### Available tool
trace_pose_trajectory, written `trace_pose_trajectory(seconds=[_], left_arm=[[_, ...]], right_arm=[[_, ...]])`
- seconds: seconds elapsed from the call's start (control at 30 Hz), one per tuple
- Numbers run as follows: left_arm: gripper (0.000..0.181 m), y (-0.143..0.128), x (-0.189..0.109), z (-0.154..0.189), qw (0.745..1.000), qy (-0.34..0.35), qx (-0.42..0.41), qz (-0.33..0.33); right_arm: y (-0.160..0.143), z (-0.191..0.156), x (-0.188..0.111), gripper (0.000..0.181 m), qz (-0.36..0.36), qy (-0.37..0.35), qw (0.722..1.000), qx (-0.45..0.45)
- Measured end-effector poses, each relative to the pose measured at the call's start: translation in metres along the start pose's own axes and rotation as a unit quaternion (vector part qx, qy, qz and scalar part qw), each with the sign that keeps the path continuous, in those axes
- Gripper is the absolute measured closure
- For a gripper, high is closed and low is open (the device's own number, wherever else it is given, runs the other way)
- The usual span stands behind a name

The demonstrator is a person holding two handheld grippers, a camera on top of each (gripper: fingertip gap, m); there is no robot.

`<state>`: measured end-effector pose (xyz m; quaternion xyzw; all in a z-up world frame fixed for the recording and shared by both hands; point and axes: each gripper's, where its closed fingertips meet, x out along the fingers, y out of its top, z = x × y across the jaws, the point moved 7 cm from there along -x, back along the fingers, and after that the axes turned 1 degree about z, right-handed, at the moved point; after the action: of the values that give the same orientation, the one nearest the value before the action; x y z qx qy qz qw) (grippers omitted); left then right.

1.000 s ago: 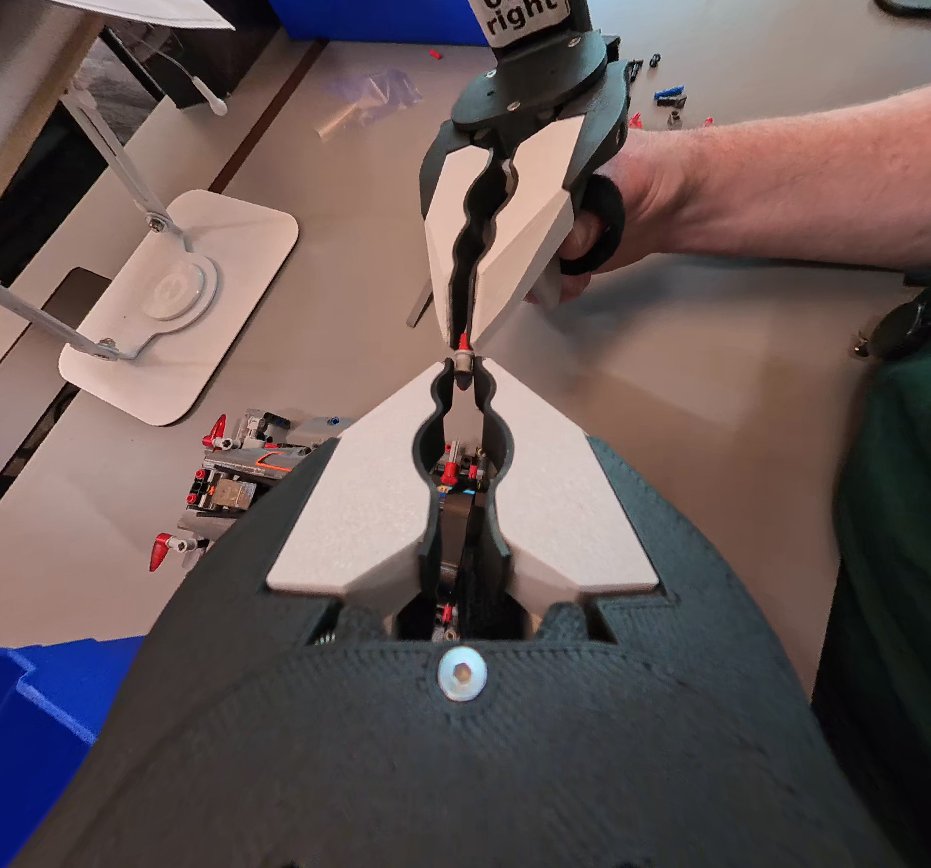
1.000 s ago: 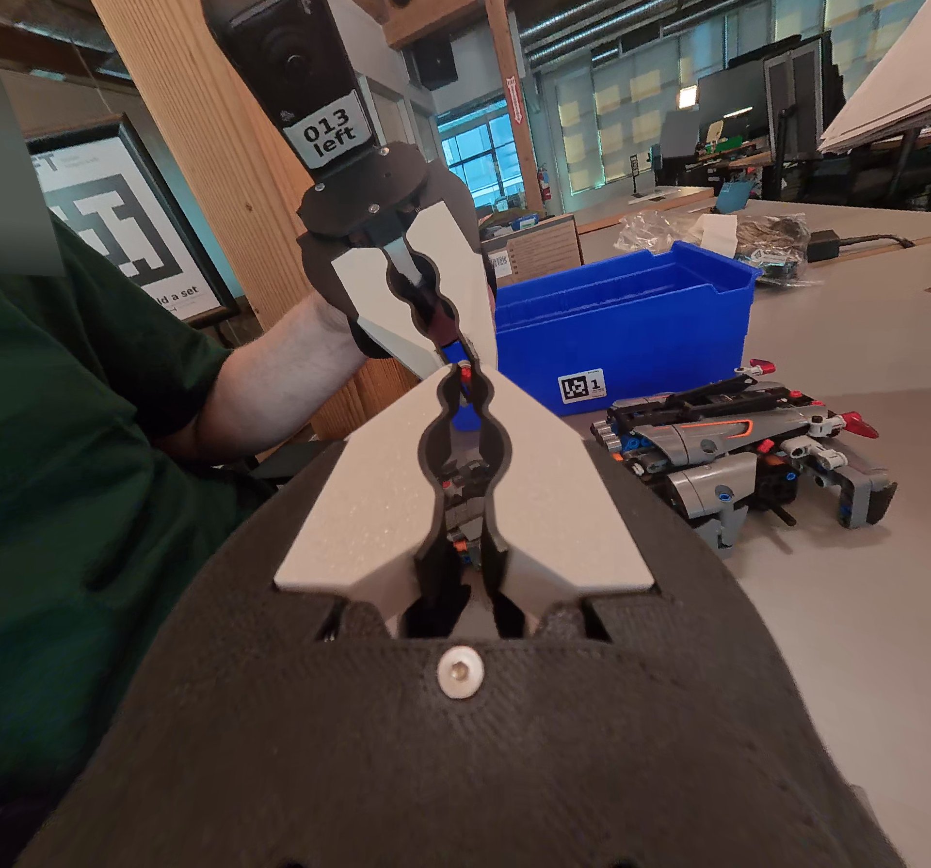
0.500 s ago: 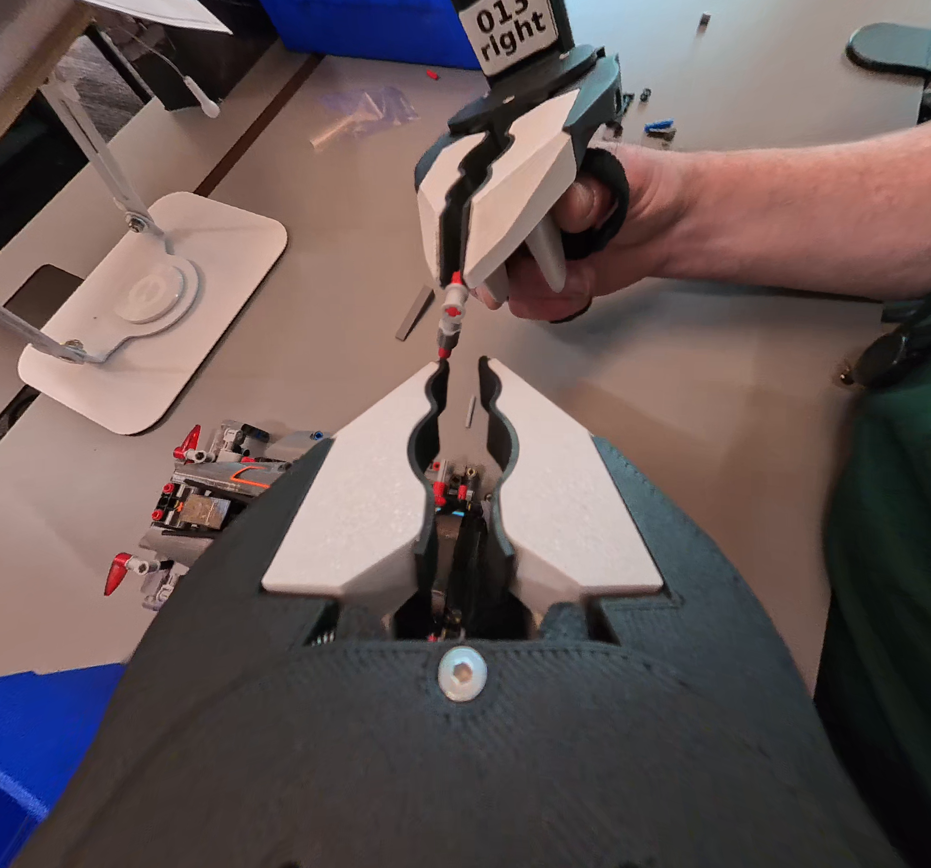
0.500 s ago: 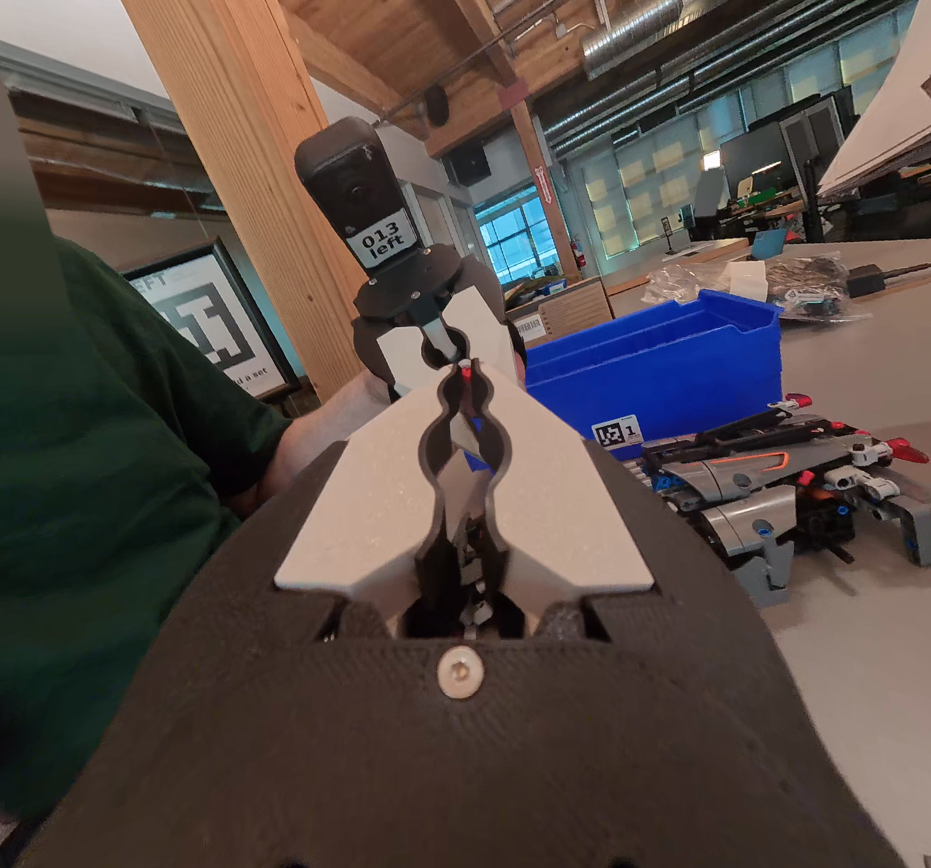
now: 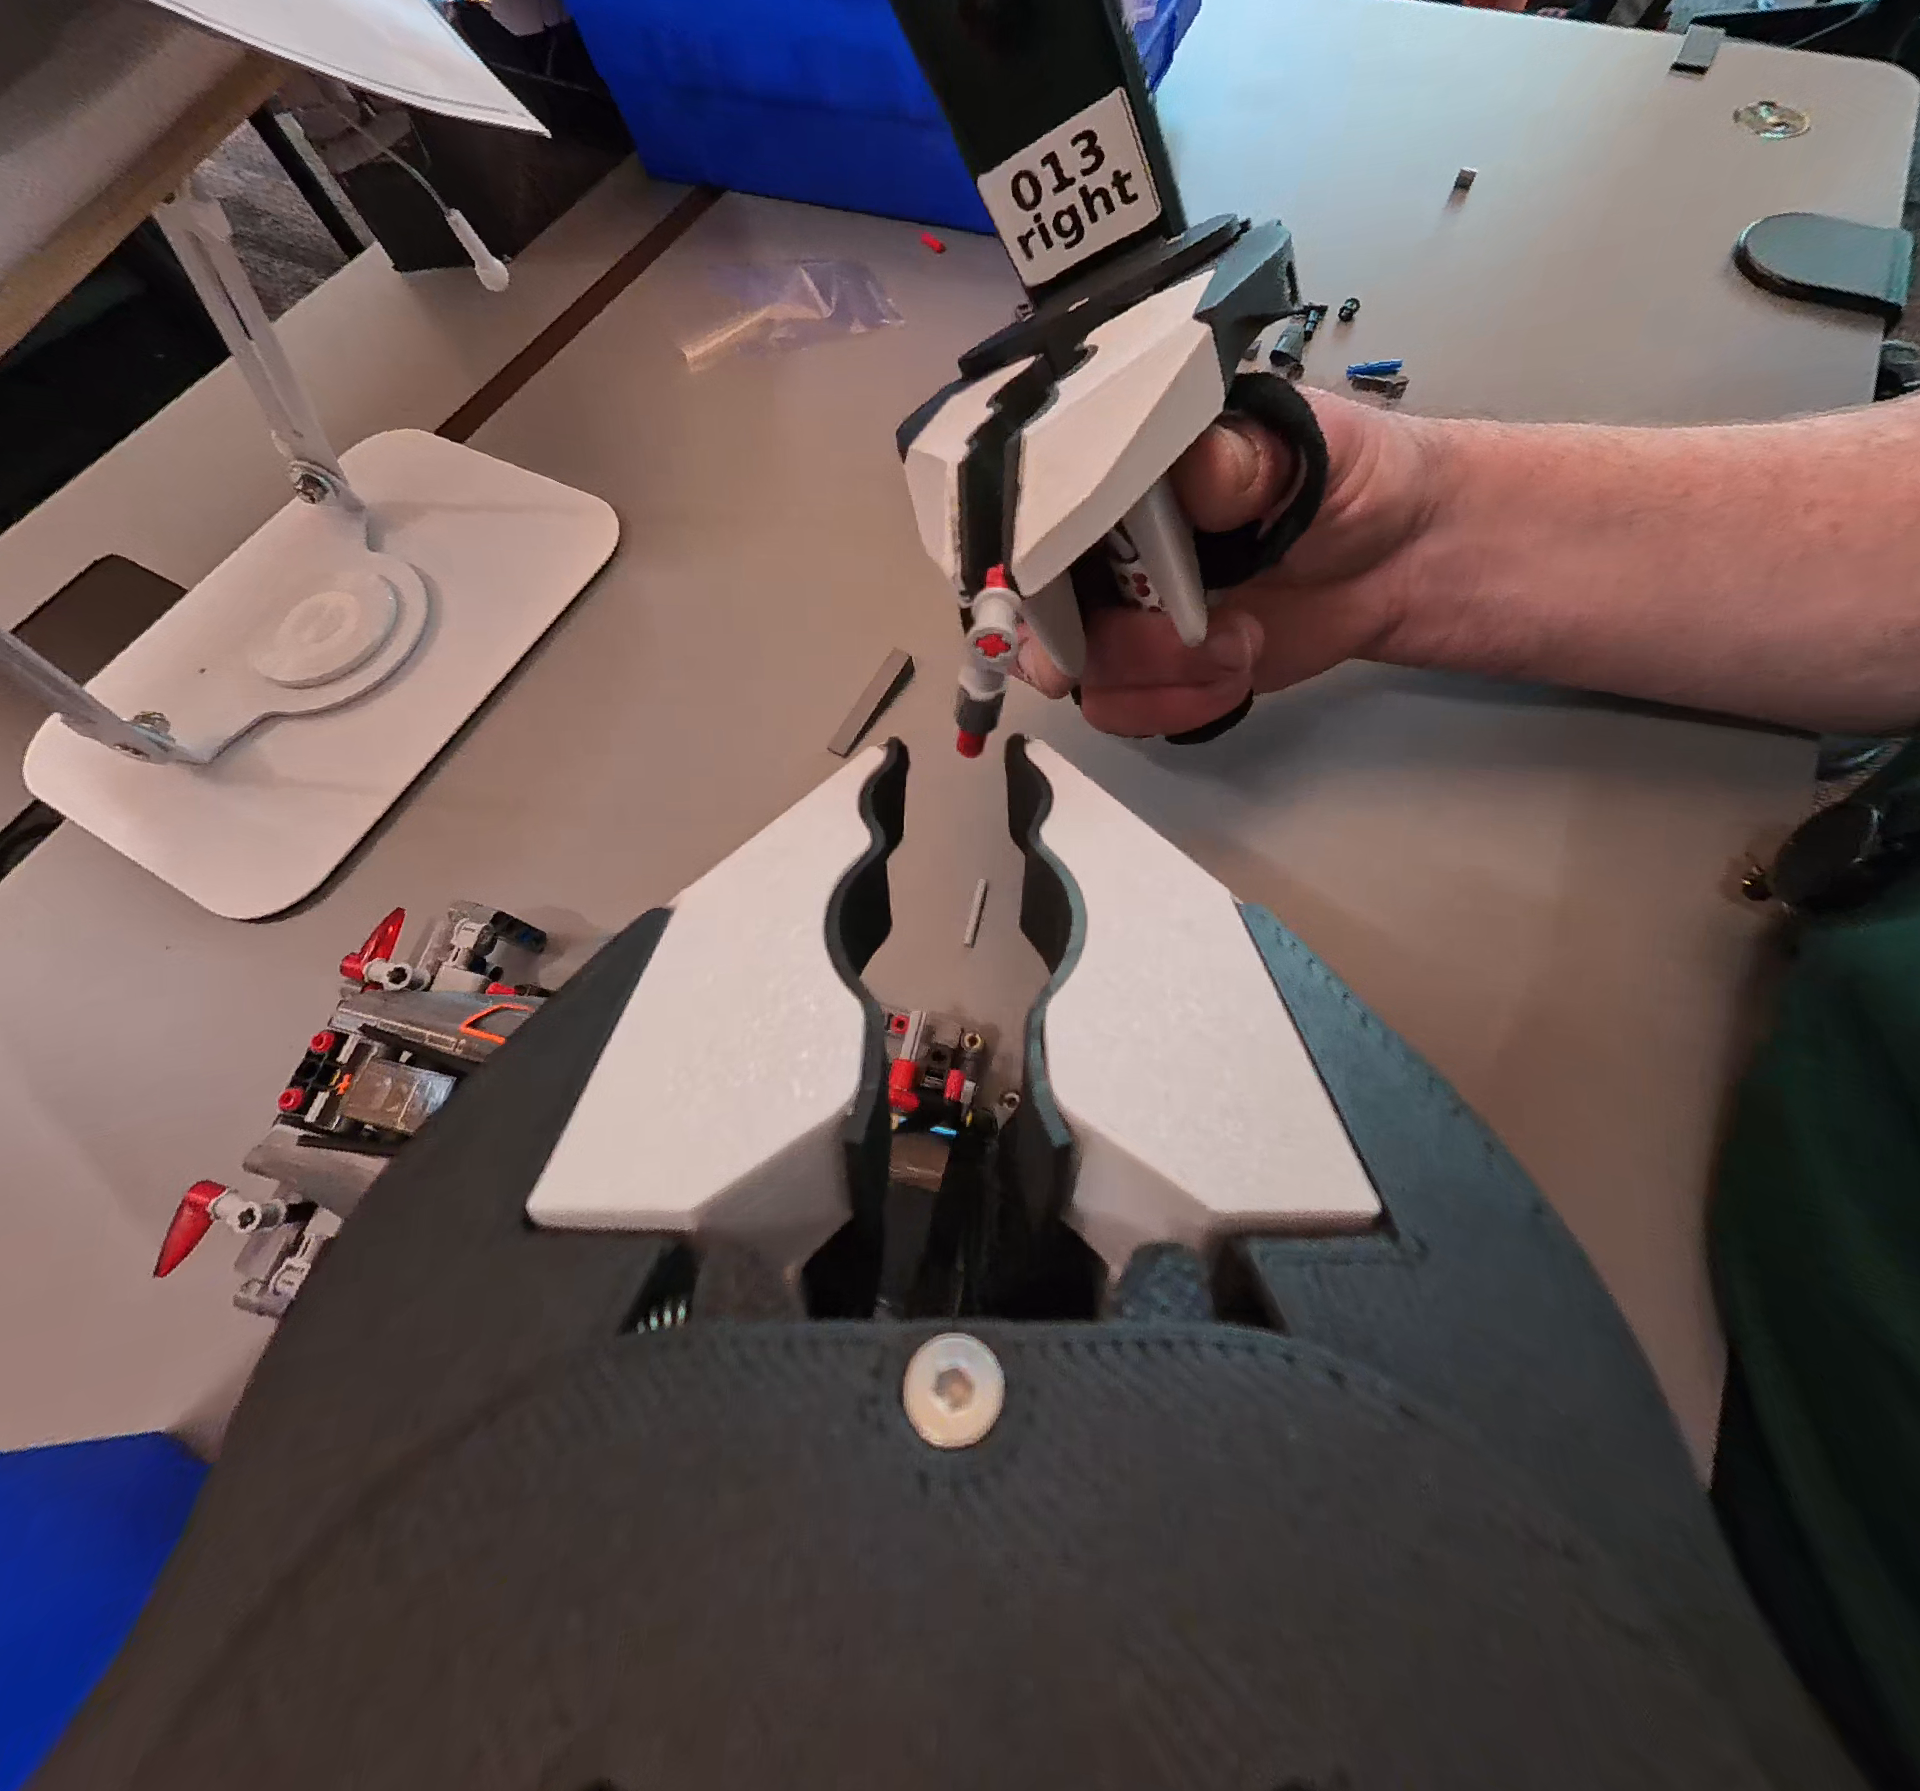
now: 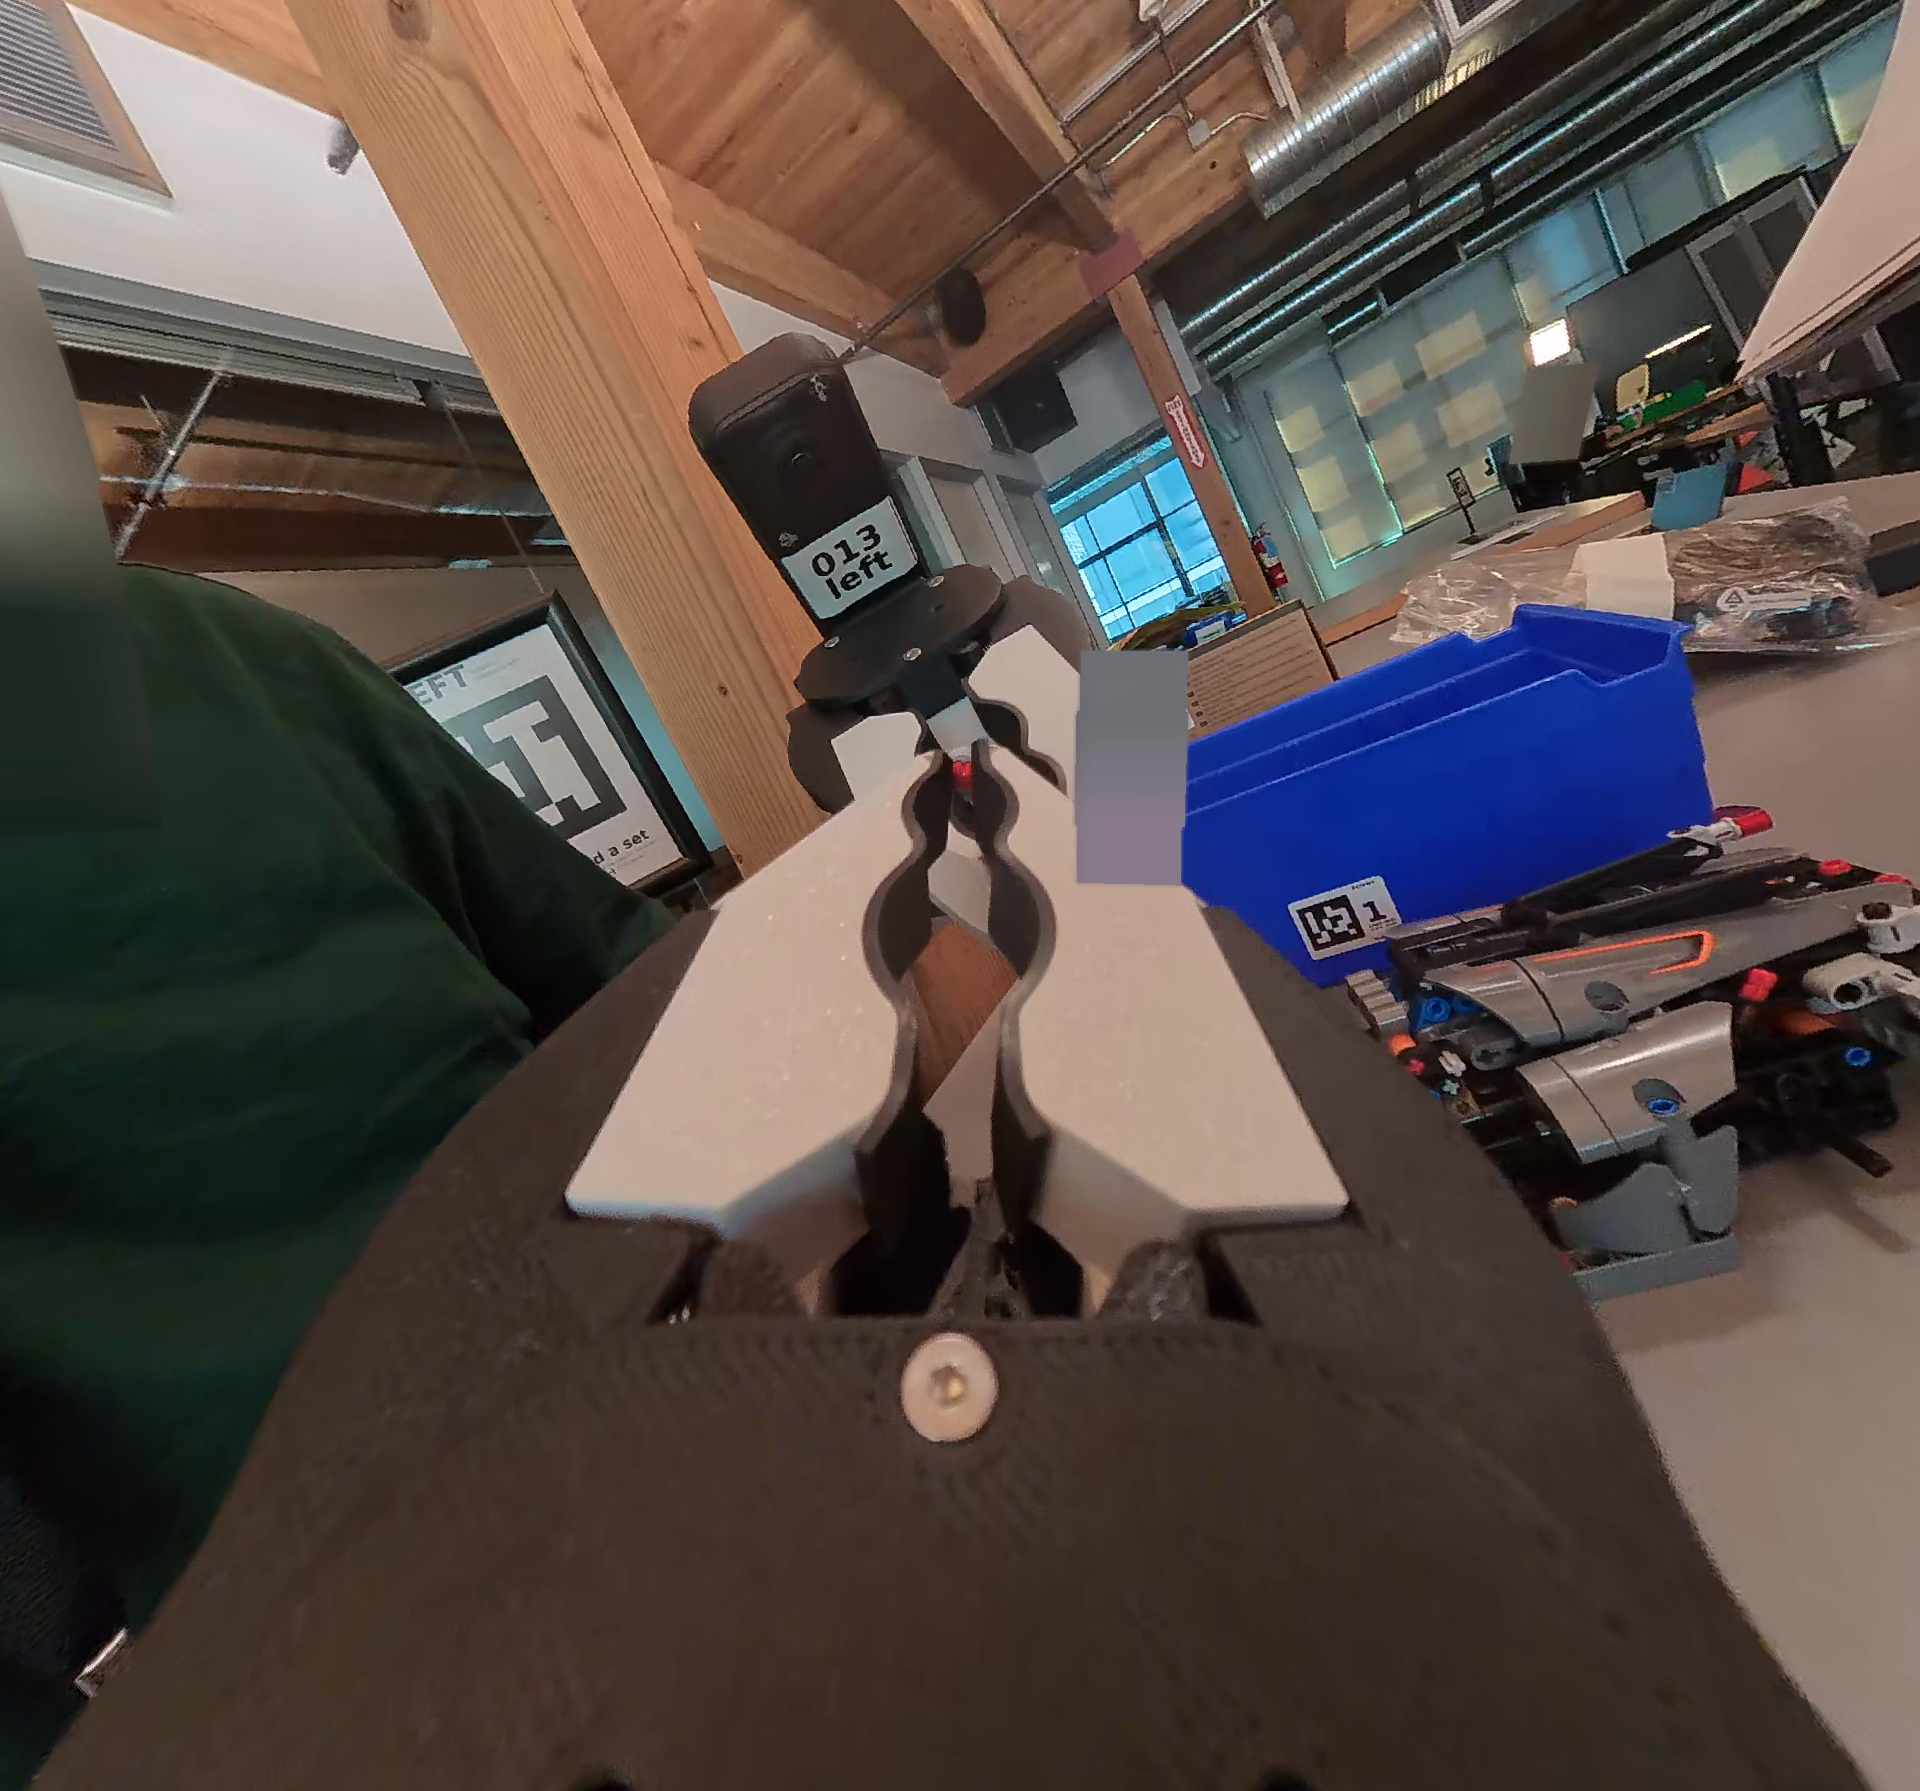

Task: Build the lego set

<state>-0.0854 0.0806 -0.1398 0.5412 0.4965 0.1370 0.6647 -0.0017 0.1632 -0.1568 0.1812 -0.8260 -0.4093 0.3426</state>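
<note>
1. The right gripper [image 5: 989,588] is clenching a small white, grey and red pin assembly [image 5: 985,658] at its fingertips, above the grey table [image 5: 727,598].
2. The left gripper [image 5: 954,754] is hanging with its jaws parted, holding nothing, just below the assembly.
3. The grey, black and orange lego vehicle [image 6: 1652,1024] is sitting on the table beside a blue plastic bin [image 6: 1455,775].

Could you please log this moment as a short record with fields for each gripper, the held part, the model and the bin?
left gripper: open, empty
right gripper: shut on a small red and grey pin assembly, held above the table
partly built model: on the table, beside the blue bin
loose pieces: scattered behind the right hand
</note>
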Motion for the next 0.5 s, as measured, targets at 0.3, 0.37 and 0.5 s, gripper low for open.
trace_pose_trajectory(seconds=[0.3, 0.37, 0.5], left_arm=[[0.177, 0.0035, -0.0022, 0.0027, 1.0, -0.025, -0.007, 0.016], [0.177, 0.0023, -0.0036, 0.0029, 0.999, -0.033, -0.008, 0.004], [0.177, 0.0002, -0.0071, 0.0063, 0.998, -0.053, -0.007, -0.027]], right_arm=[[-0.0008, 0.001, 0.0006, 0.179, -0.011, -0.011, 1.0, -0.006], [-0.0015, -0.0008, 0.0019, 0.178, -0.029, -0.024, 0.999, -0.033], [-0.0064, -0.0039, 0.0062, 0.173, -0.073, -0.041, 0.993, -0.078]])
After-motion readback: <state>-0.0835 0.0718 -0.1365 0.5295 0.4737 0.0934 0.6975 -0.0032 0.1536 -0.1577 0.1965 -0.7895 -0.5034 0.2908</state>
